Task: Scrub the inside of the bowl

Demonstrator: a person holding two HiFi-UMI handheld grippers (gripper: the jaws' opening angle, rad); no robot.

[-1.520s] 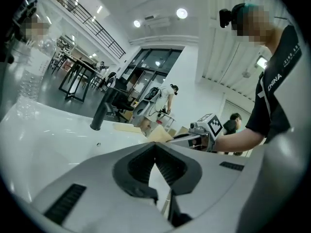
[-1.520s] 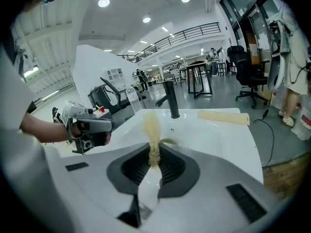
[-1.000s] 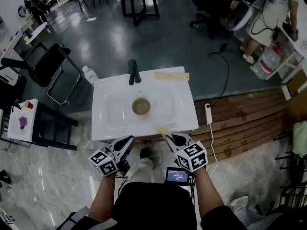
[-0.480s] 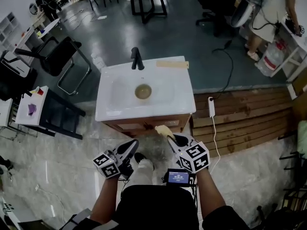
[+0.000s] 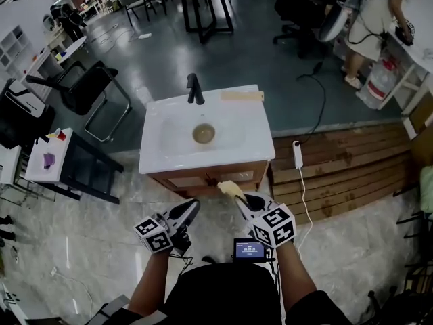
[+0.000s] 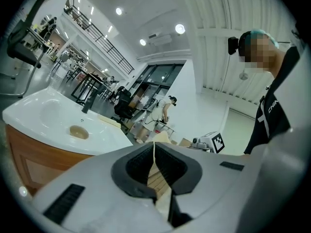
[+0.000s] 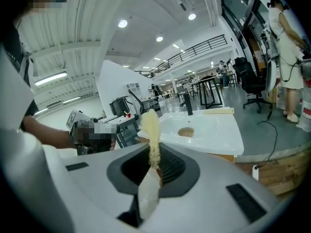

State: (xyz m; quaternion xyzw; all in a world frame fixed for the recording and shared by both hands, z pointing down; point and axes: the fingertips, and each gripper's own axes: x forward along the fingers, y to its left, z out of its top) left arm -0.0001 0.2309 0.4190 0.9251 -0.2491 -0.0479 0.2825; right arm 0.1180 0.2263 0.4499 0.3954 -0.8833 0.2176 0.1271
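Note:
A brown bowl (image 5: pixel 203 134) sits in the basin of a white sink (image 5: pixel 250 154), below a black faucet (image 5: pixel 195 89). The same bowl (image 6: pixel 78 132) shows far off in the left gripper view, and the bowl (image 7: pixel 186 131) shows in the right gripper view too. Both grippers hang well short of the sink, over the floor. My right gripper (image 5: pixel 238 198) is shut on a yellow scrub sponge (image 5: pixel 229 188), which sticks up past the jaws as the sponge (image 7: pixel 149 127). My left gripper (image 5: pixel 191 207) is shut with nothing in it.
A pale wooden strip (image 5: pixel 241 96) lies on the sink's back right edge. The sink stands on a wooden cabinet (image 5: pixel 203 177). A black chair (image 5: pixel 88 90) and a small white table (image 5: pixel 47 156) stand left. A power strip (image 5: pixel 296 156) lies on wooden decking (image 5: pixel 338 161). A person (image 5: pixel 379 19) stands far right.
I have backed away from the sink: it now lies farther ahead, and both grippers are over the floor instead of at the sink's front edge. The sponge stays held.

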